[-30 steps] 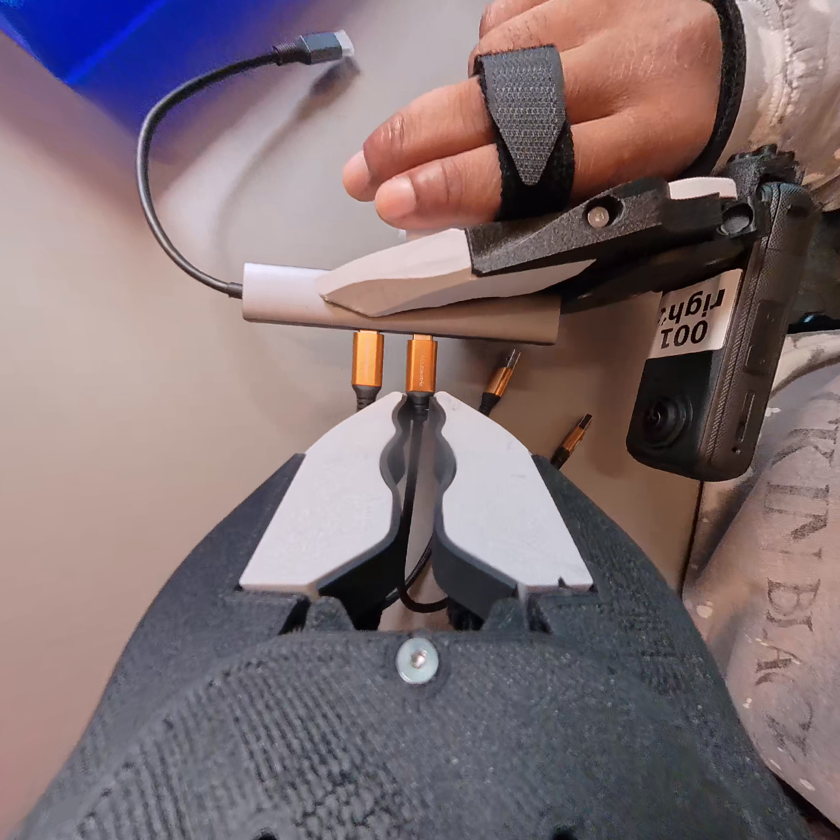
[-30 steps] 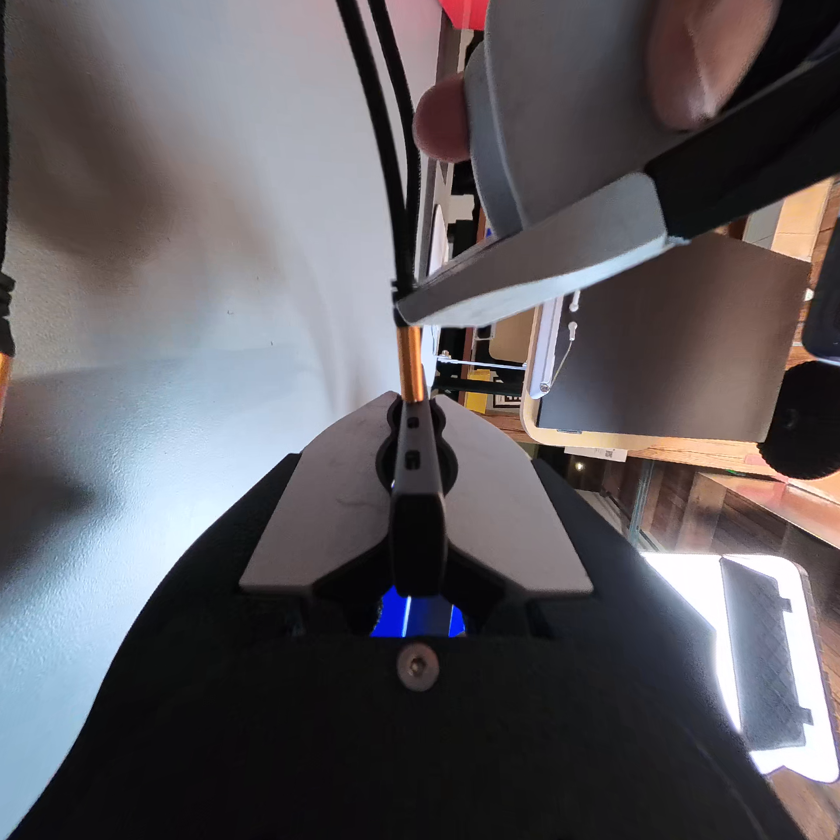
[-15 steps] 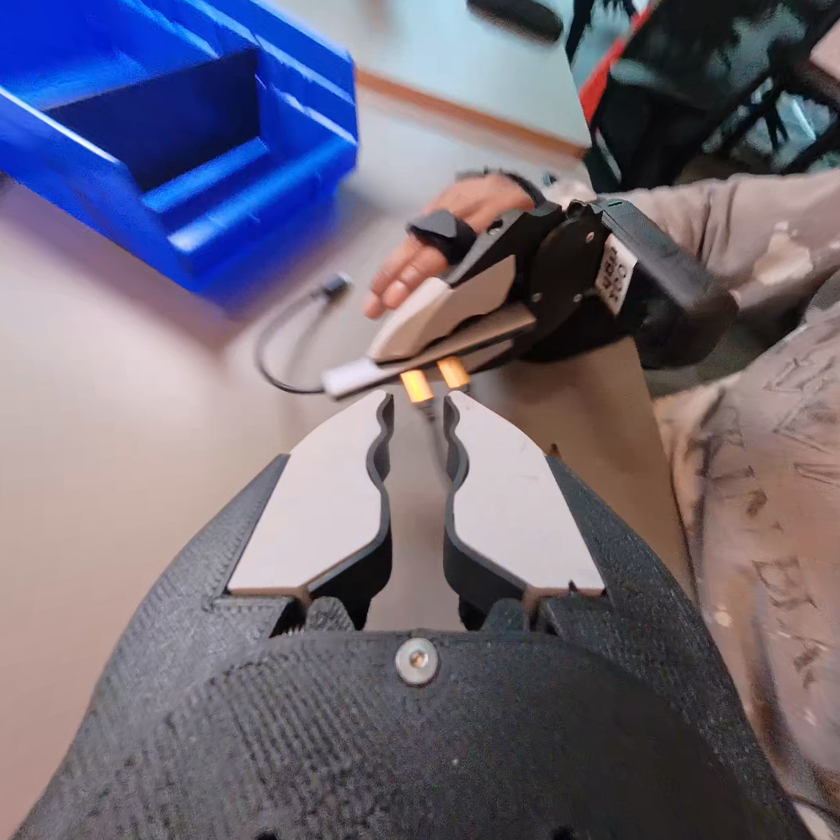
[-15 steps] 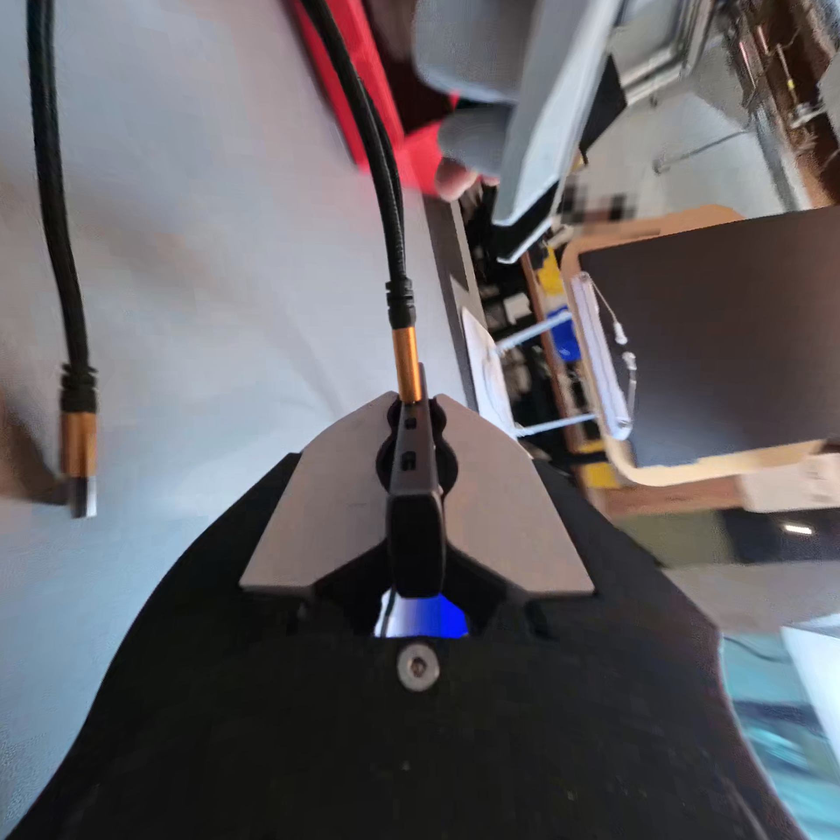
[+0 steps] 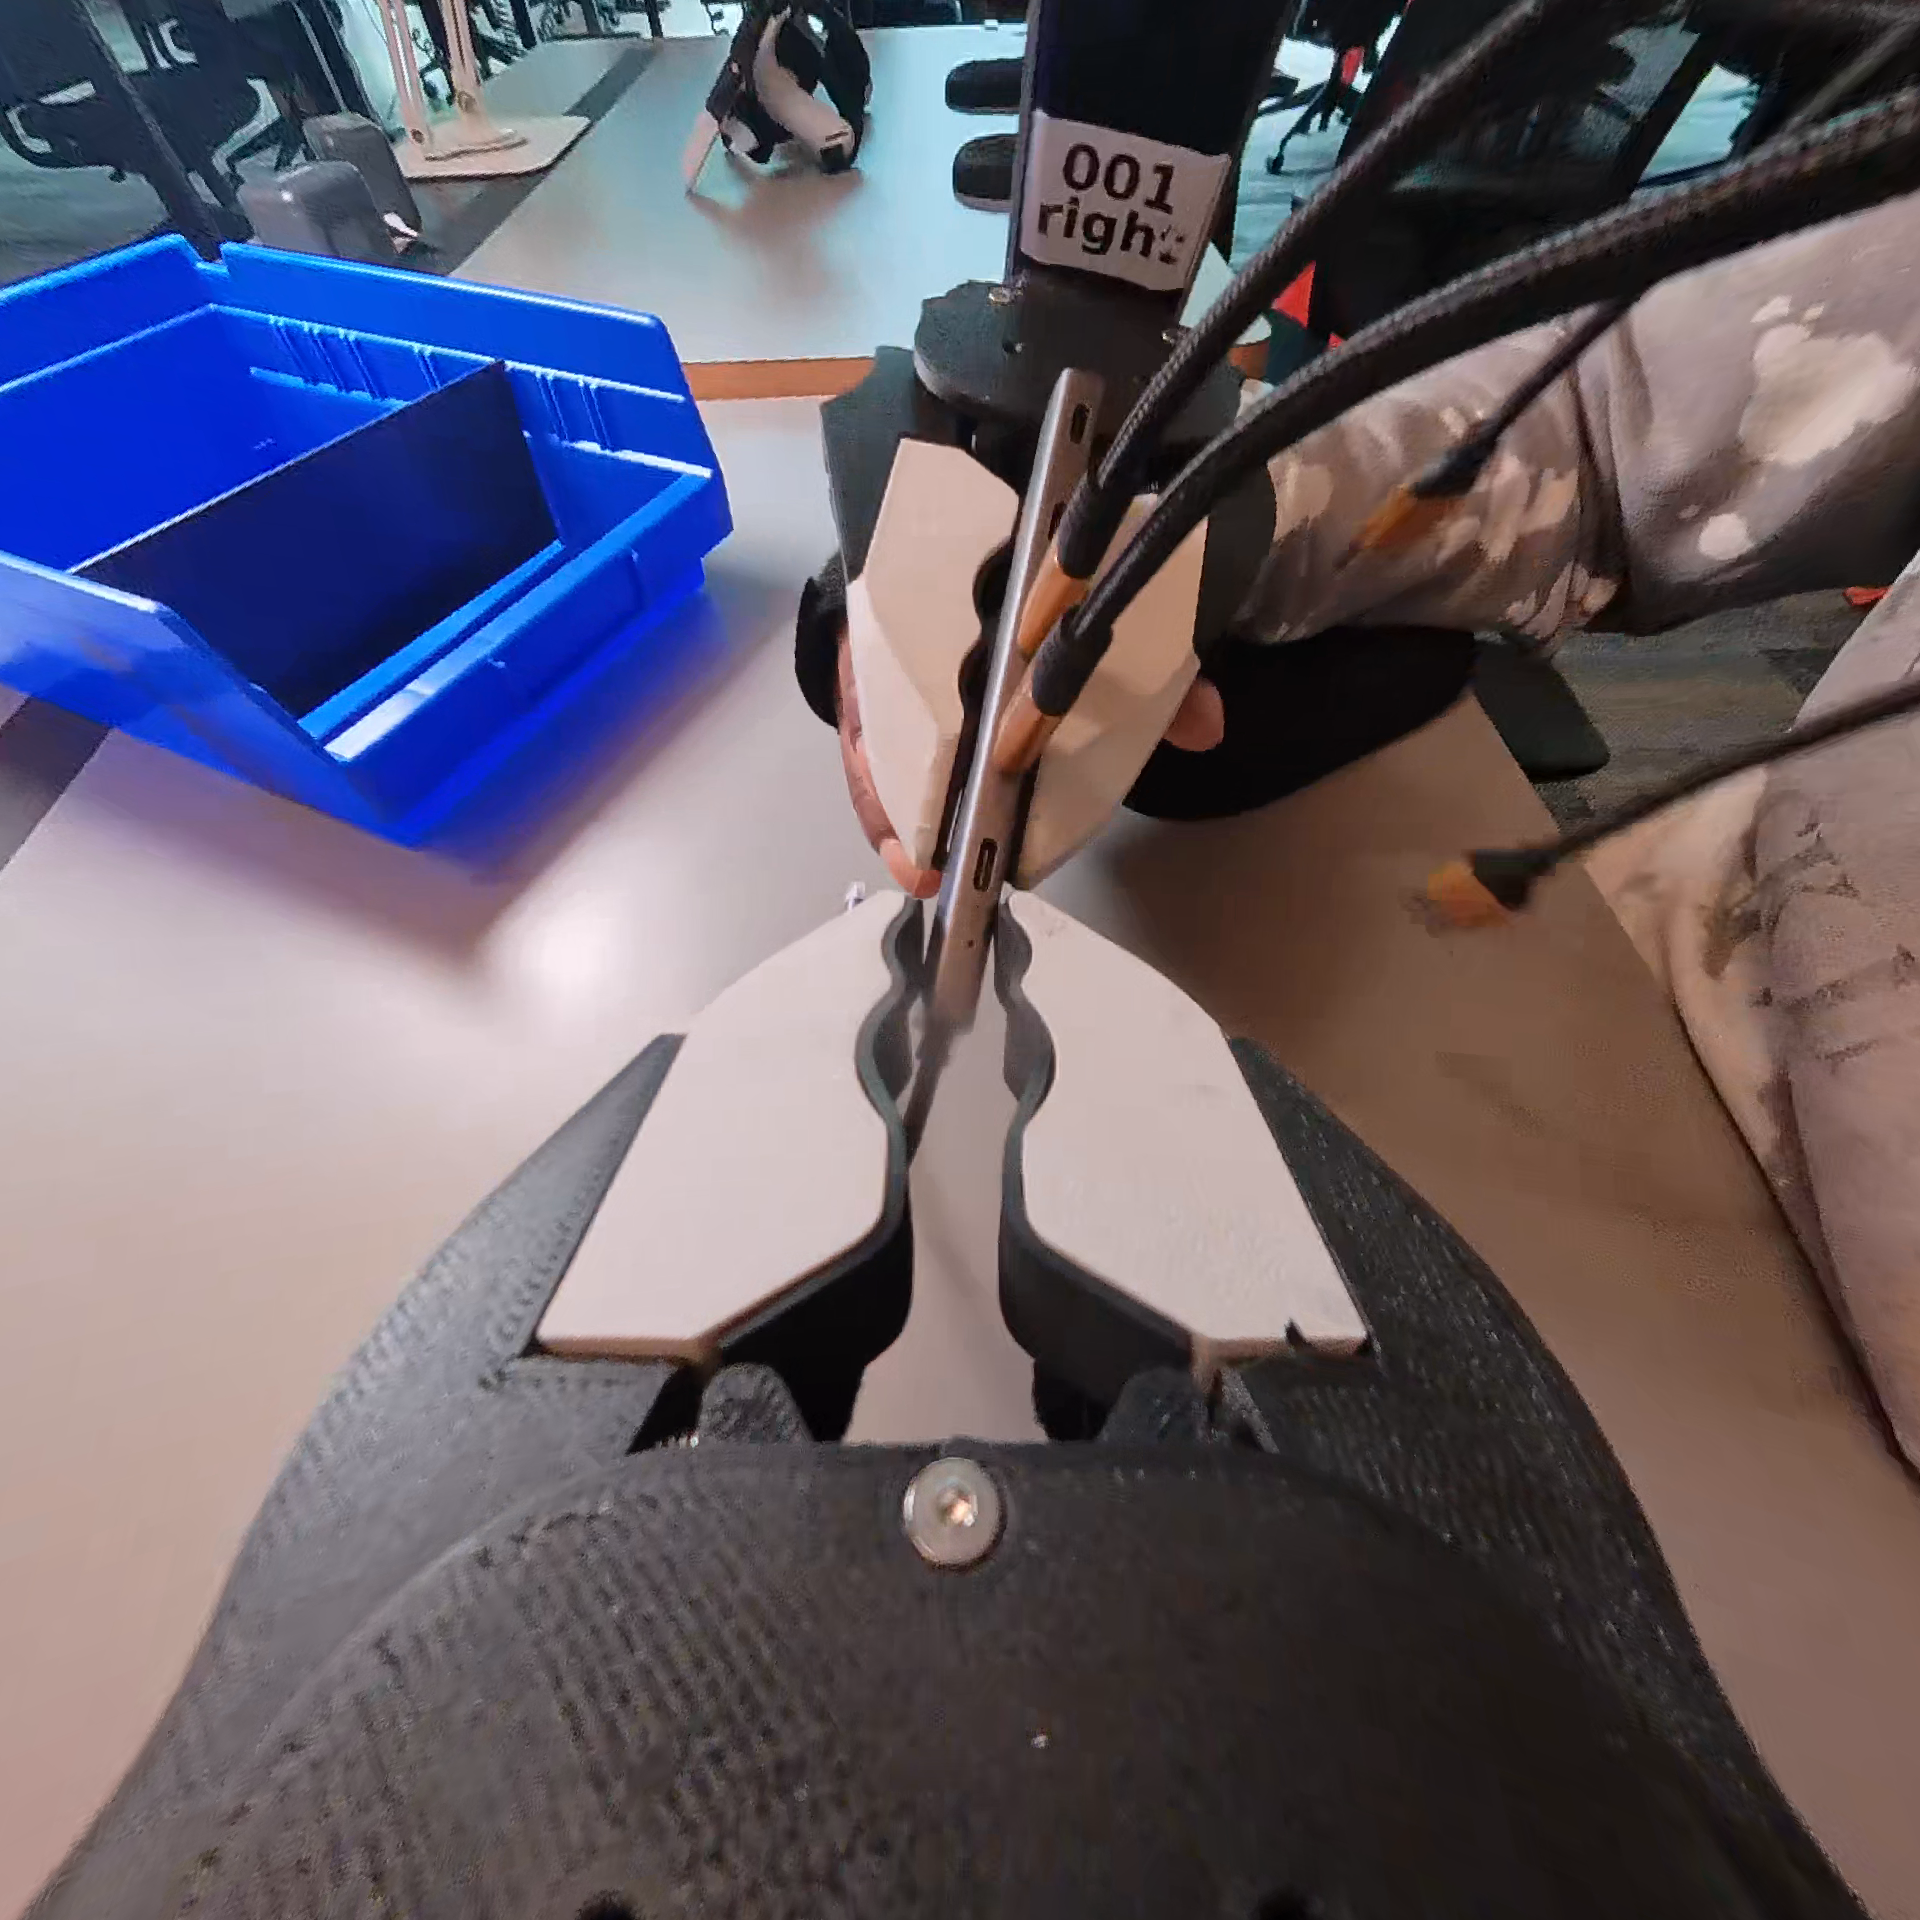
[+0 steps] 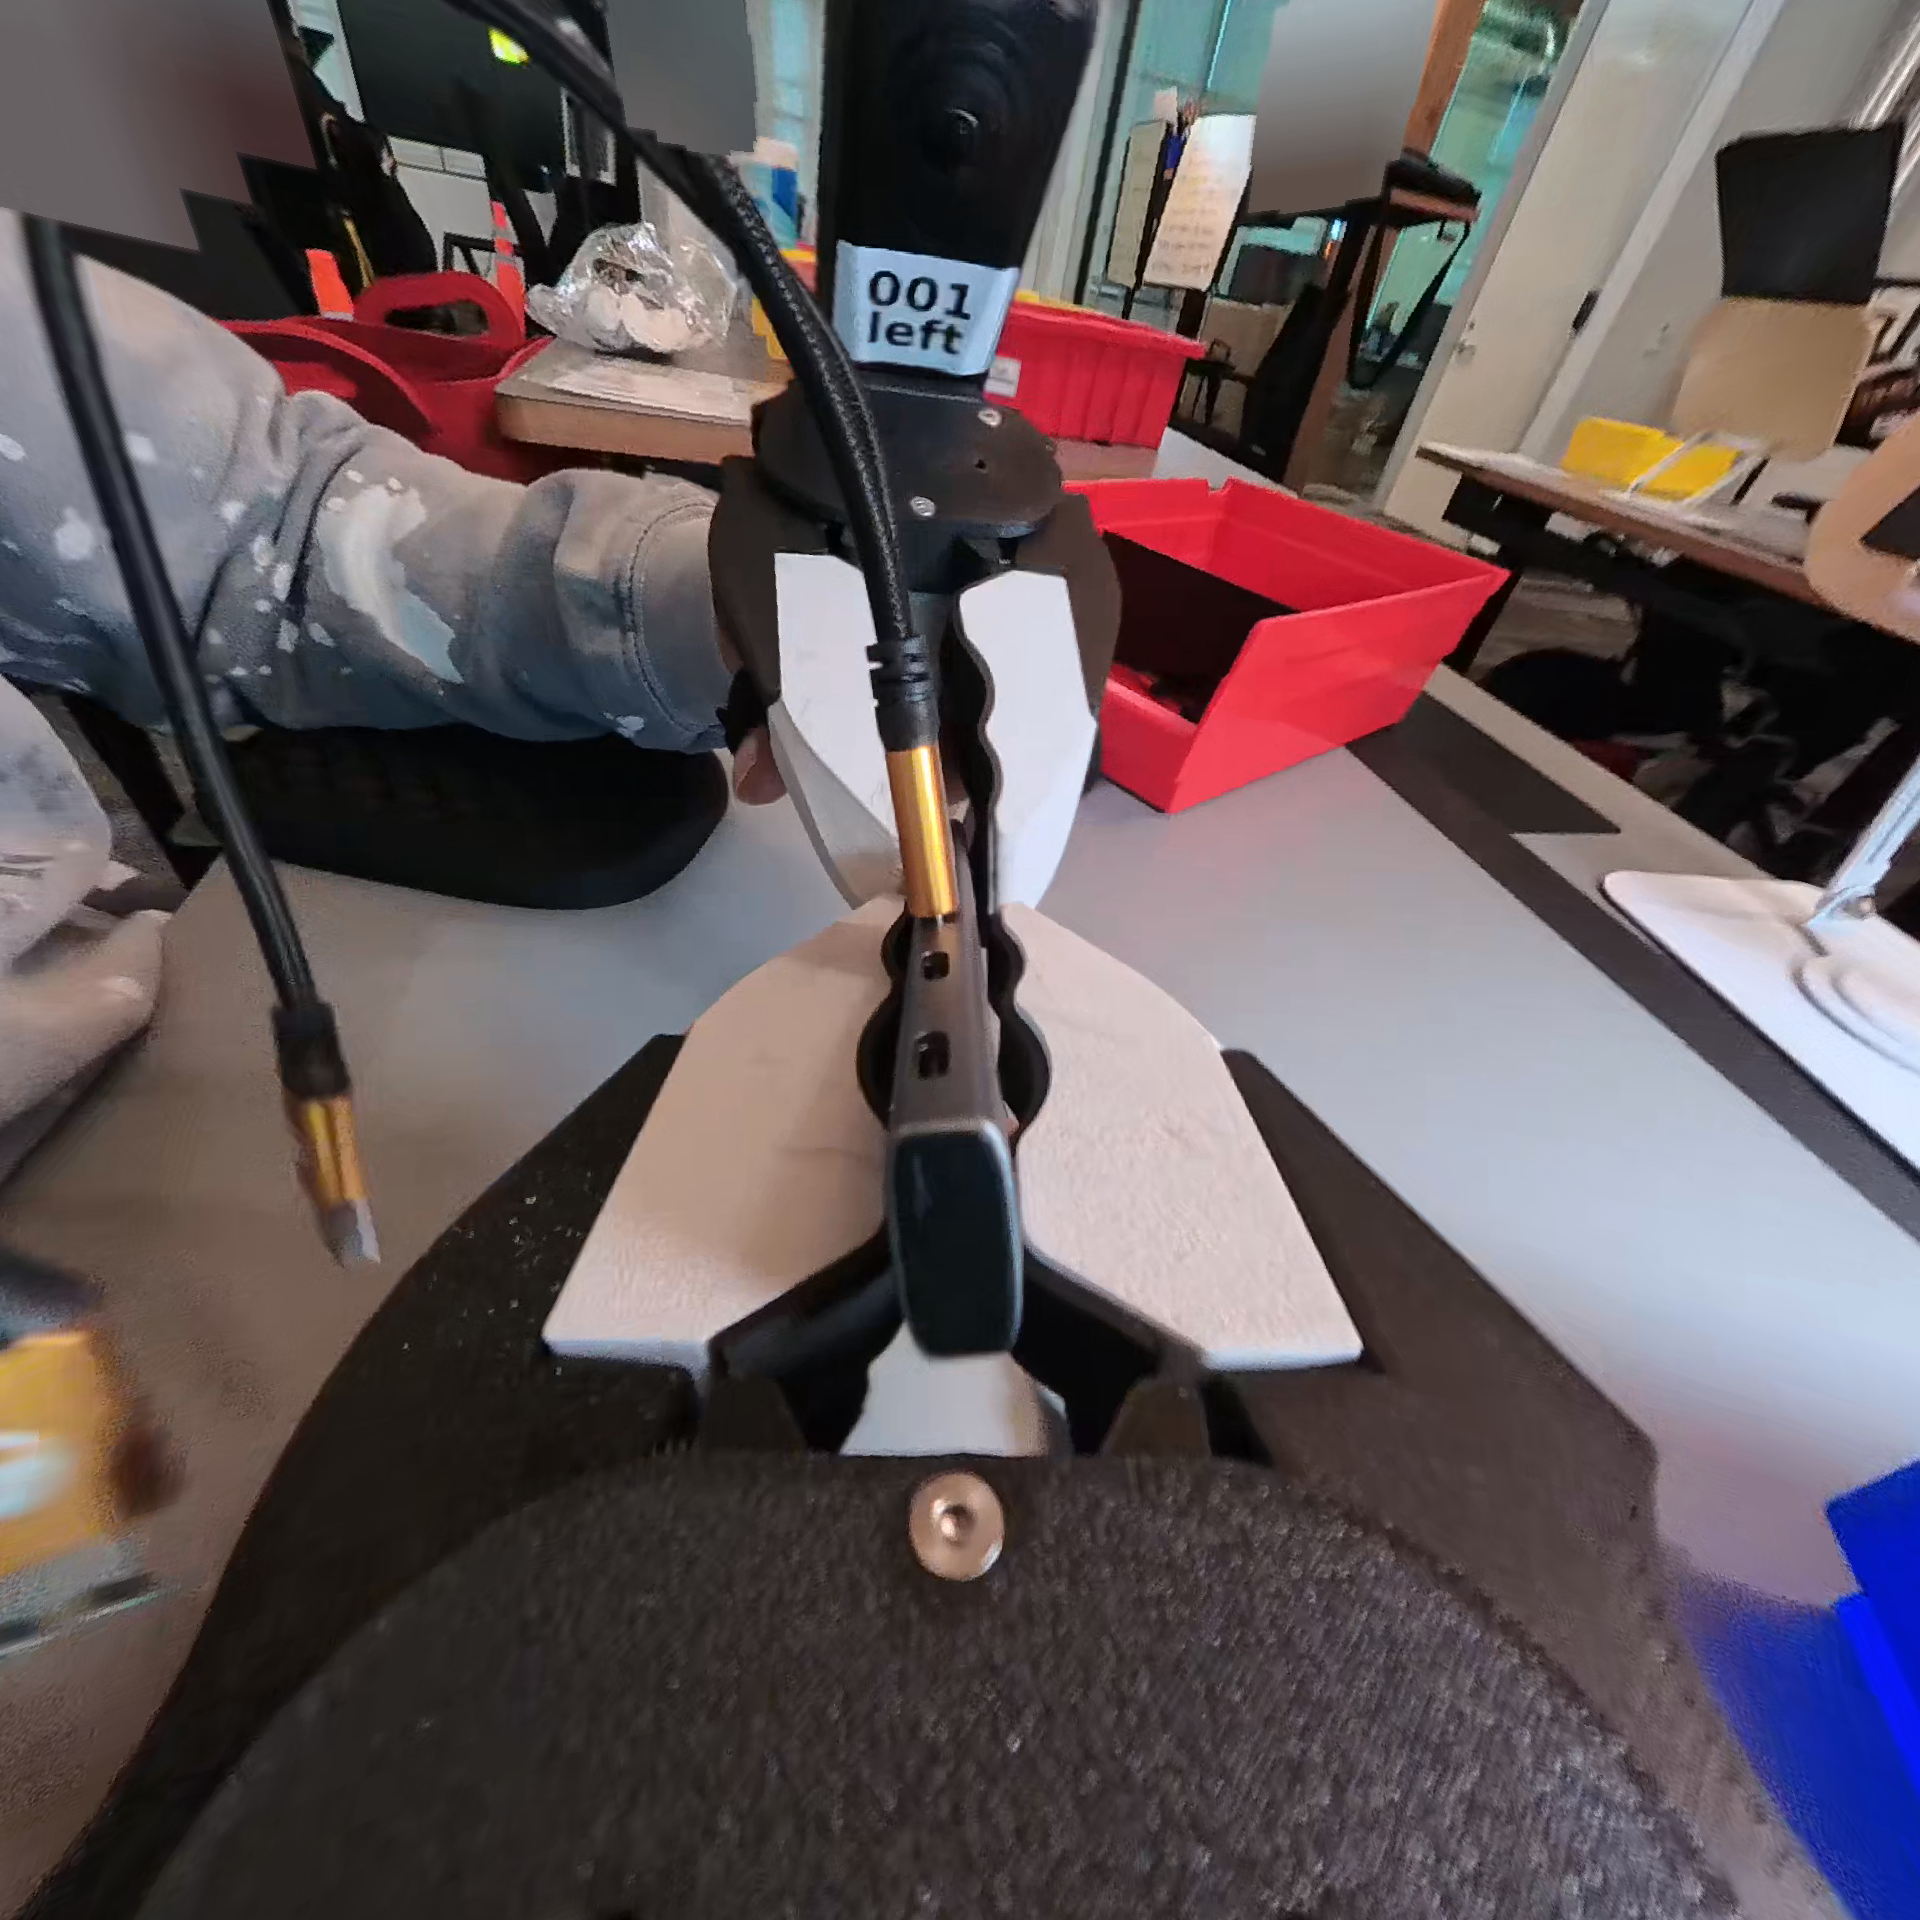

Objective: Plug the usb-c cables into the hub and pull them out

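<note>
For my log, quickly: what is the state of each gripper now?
Left gripper: open, fingers either side of the hub end.
Right gripper: closed on the hub.

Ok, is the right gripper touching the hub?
Touching. The right wrist view shows the hub pinched between both fingers of the right gripper, with no gap visible on either side.

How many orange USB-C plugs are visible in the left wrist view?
4. Two are plugged into the hub: upper plug, lower plug. Two free plugs dangle at right: one before the sleeve, one lower. Others may be hidden.
</note>
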A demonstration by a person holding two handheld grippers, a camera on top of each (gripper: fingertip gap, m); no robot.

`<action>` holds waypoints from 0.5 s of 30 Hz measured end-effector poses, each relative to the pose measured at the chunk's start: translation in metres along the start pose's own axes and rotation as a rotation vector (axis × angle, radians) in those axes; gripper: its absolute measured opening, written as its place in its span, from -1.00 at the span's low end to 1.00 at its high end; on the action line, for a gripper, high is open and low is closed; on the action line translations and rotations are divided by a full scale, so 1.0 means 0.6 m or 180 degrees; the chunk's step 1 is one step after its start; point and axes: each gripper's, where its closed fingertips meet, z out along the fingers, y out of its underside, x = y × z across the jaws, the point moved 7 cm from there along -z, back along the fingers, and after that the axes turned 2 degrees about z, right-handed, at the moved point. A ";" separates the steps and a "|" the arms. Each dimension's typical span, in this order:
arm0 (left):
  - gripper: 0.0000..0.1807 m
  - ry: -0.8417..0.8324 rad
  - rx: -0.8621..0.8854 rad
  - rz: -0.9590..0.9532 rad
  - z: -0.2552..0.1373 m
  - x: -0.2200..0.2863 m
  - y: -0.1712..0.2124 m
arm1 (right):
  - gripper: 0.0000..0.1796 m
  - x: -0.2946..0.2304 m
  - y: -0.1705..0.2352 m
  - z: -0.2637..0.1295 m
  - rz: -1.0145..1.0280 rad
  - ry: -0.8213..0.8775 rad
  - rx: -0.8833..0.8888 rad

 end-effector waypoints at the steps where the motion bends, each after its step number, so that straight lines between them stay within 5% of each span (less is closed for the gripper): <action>1: -0.86 -0.0005 0.0035 -0.0011 -0.002 -0.001 0.002 | -0.83 0.003 -0.002 -0.003 0.0040 0.0024 -0.0018; 15: -0.87 -0.0152 0.0318 -0.0226 -0.047 -0.009 0.034 | -0.88 0.008 -0.039 -0.058 -0.0086 0.0047 -0.0095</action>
